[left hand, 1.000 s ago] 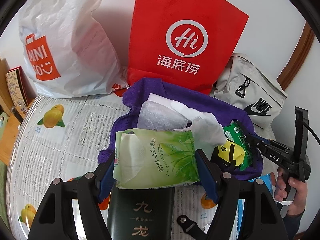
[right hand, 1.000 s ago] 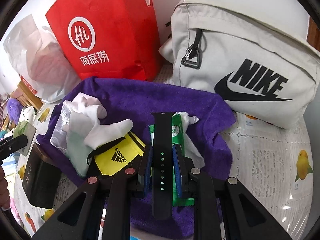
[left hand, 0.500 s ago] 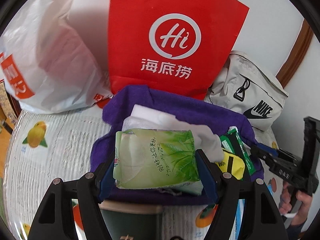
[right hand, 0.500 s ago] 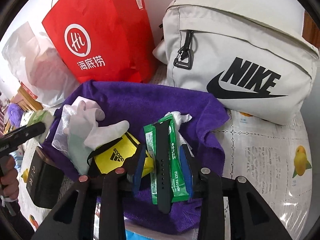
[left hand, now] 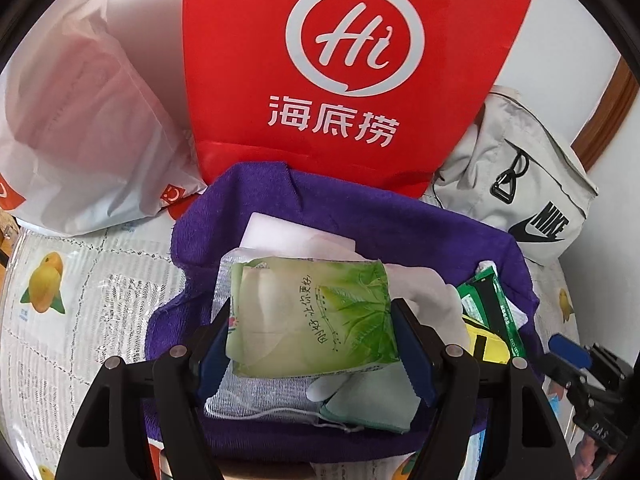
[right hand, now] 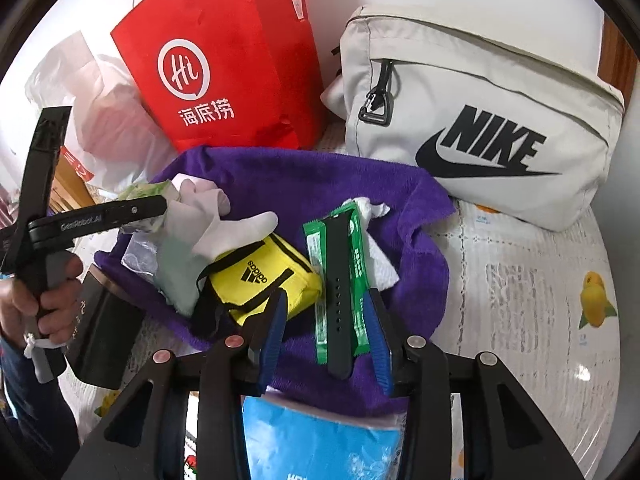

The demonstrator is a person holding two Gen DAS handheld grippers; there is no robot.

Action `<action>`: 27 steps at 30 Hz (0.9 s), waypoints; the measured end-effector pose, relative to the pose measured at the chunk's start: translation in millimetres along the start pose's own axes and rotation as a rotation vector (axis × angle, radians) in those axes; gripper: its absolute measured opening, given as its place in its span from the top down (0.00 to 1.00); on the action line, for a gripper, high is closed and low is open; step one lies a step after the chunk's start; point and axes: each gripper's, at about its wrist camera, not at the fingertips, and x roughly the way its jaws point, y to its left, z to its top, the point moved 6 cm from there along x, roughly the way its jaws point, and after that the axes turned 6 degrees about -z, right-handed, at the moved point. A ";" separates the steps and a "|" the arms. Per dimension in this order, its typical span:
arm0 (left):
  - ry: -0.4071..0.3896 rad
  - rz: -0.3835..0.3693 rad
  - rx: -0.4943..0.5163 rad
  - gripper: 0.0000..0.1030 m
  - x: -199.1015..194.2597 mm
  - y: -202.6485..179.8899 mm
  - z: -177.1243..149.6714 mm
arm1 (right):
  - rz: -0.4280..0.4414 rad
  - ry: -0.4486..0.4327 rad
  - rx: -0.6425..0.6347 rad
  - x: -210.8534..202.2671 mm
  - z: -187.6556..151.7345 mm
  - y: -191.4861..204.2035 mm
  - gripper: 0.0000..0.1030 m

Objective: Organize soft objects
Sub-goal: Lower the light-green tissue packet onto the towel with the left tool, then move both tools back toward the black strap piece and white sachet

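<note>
left wrist view shows the green tissue pack (left hand: 312,316) pinched between the left gripper (left hand: 314,340) fingers, held just above the white gloves (left hand: 424,296) and mesh bag on the purple towel (left hand: 360,216). beside them on the towel lie a yellow pouch (right hand: 260,280) and a black watch strap (right hand: 340,292) resting on a green sachet (right hand: 358,280). the right gripper (right hand: 328,336) has its fingers spread around the strap without pinching it. behind the towel stand a red bag (left hand: 344,72), a white plastic bag (left hand: 80,120) and a grey nike bag (right hand: 480,120), towards the back edge of the bench (right hand: 528,300). judging from this, the soft pack could slide off the uneven pile when let go, and the right fingers could snag the strap as they draw back.
</note>
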 end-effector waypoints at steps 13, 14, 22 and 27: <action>-0.011 -0.029 -0.043 0.11 -11.6 -0.4 6.0 | 0.028 -0.007 0.000 -11.7 -5.2 11.3 0.60; -0.012 -0.024 -0.040 0.11 -13.7 -0.8 5.7 | 0.029 -0.009 0.001 -13.7 -5.7 12.1 0.60; -0.047 -0.018 -0.008 0.11 -50.5 -8.3 -3.5 | 0.028 -0.027 -0.010 -39.2 -18.8 23.2 0.60; -0.058 -0.034 0.012 0.11 -74.5 -17.2 -19.1 | 0.034 -0.049 -0.016 -60.6 -32.2 33.9 0.59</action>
